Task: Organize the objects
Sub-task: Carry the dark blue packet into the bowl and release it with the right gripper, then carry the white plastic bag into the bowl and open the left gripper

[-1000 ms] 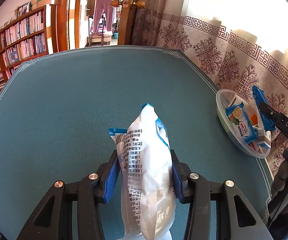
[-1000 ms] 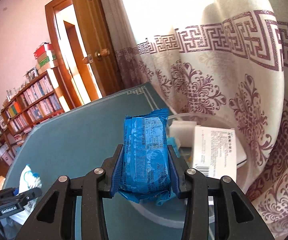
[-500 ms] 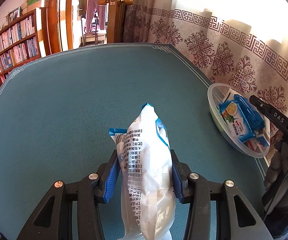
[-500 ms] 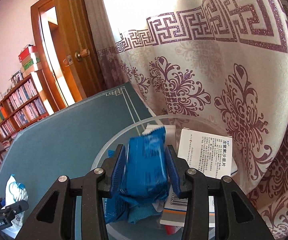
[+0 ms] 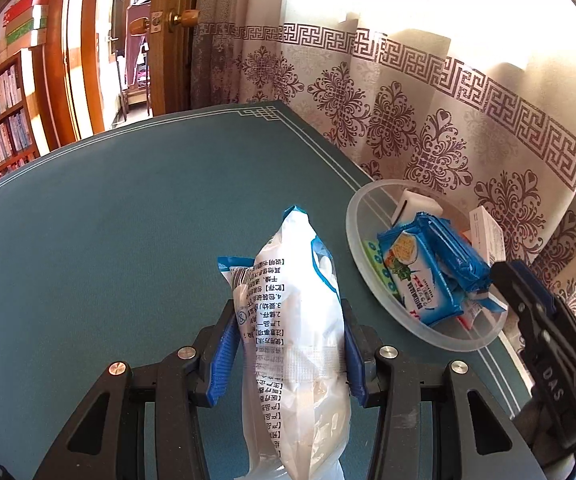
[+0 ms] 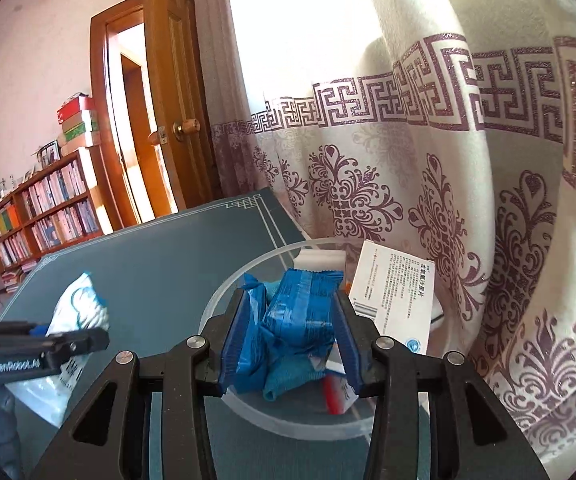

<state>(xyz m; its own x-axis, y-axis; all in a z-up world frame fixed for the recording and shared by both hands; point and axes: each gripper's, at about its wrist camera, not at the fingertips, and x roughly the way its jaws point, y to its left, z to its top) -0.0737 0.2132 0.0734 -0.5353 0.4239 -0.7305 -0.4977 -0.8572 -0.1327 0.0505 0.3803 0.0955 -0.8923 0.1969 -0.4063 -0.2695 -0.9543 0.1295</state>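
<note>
My left gripper (image 5: 288,344) is shut on a white plastic pouch (image 5: 296,320) with printed text, held above the teal table, left of the clear round bowl (image 5: 368,280). The pouch also shows in the right wrist view (image 6: 76,312). My right gripper (image 6: 292,336) sits over the bowl (image 6: 224,300) with its jaws opened wider than the blue snack packet (image 6: 304,308), which rests in the bowl on the other items. The bowl holds blue wet-wipe packs (image 5: 416,276), a white box (image 6: 396,292) and a white sponge block (image 5: 412,204).
A patterned curtain (image 6: 468,200) hangs right behind the bowl at the table's right edge. The teal table (image 5: 108,240) stretches left and far. A wooden door (image 6: 172,120) and bookshelves (image 6: 40,216) stand beyond it.
My right gripper lowered the blue packet into the bowl and its jaws spread apart off it. My left gripper carried the white pouch rightward, closer to the bowl.
</note>
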